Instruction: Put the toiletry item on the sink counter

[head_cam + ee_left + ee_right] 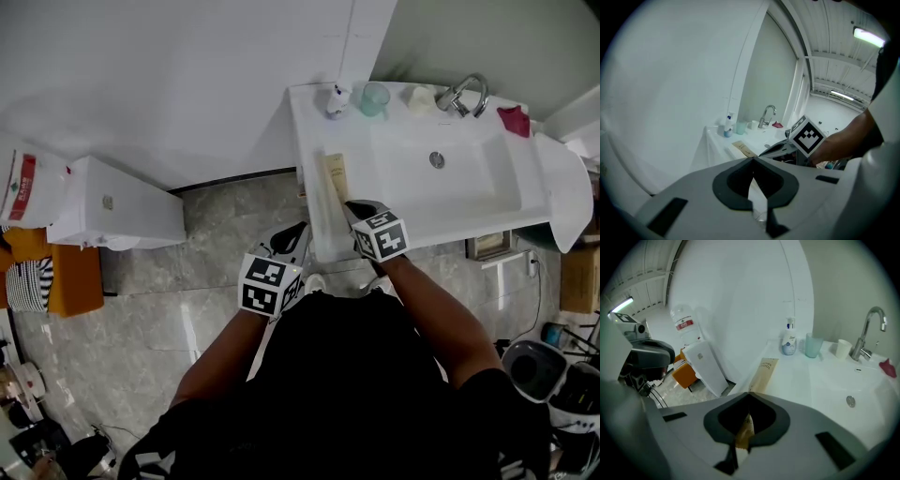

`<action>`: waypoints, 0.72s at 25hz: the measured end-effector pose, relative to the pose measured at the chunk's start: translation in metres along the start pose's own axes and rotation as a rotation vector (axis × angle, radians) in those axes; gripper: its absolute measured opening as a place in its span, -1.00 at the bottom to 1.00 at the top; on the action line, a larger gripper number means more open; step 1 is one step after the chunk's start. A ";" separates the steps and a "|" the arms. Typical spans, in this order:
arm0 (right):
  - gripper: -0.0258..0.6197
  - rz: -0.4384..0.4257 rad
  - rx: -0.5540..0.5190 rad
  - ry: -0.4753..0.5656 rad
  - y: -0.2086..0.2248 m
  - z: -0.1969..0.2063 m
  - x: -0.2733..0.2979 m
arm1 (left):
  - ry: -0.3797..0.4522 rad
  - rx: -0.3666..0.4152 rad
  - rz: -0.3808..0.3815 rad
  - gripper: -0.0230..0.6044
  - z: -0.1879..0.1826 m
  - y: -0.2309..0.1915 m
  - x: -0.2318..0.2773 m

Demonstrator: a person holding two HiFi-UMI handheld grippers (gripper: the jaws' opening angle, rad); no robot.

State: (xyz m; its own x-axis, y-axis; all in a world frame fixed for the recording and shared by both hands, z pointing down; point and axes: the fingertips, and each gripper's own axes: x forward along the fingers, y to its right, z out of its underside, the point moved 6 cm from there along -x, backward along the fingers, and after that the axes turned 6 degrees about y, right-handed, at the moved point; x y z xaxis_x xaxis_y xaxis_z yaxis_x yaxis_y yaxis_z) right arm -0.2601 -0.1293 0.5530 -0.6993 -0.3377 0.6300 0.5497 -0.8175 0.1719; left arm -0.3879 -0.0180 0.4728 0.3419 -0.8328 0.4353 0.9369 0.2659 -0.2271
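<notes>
A beige toiletry tube [335, 176] lies flat along the left edge of the white sink counter [314, 122]. My right gripper [354, 211] hangs just over the tube's near end with its jaws shut. In the right gripper view the tube [765, 372] runs away from the closed tips [749, 393] and also shows below through the gap; it looks to rest on the counter, not in the grip. My left gripper [300, 232] hovers off the counter's front left corner, shut and empty [752, 160]. The left gripper view shows the tube [743, 149] beyond it.
At the counter's back stand a small bottle [337, 100], a green cup [374, 97], a white cup [422, 97], the faucet [464, 94] and a red item [514, 120]. On the floor to the left are a white box [112, 211] and an orange stool [70, 277].
</notes>
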 end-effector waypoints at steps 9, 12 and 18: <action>-0.91 0.017 0.068 0.100 -0.004 -0.001 -0.061 | -0.017 0.024 0.084 -0.92 -0.002 0.019 0.018; -0.91 0.044 0.095 0.150 -0.002 -0.003 -0.085 | -0.016 0.050 0.132 -0.92 -0.007 0.031 0.028; -0.91 0.086 0.136 0.237 0.002 -0.002 -0.134 | -0.009 0.092 0.206 -0.92 -0.017 0.065 0.047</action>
State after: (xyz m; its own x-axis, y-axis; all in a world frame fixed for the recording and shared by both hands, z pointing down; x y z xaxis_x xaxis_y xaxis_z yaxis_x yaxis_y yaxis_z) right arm -0.1665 -0.0866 0.4670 -0.7259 -0.5159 0.4549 0.6568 -0.7162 0.2359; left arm -0.3121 -0.0481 0.4636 0.5273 -0.7520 0.3956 0.8496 0.4737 -0.2318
